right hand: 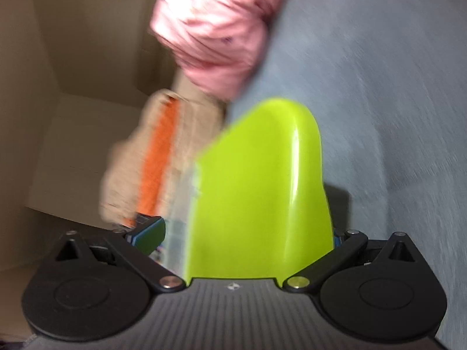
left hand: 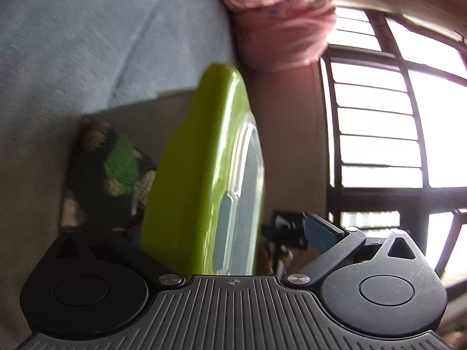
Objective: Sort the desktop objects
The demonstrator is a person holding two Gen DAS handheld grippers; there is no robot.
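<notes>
grey cloth (left hand: 73, 29) | green box (left hand: 198, 175) between both claws' fingers

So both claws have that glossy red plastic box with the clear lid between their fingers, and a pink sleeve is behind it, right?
Not quite: the glossy plastic box with the clear lid is lime green, not red, as both wrist views show. It does sit between the fingers of the left claw and the right claw, with the pink sleeve behind.
</notes>
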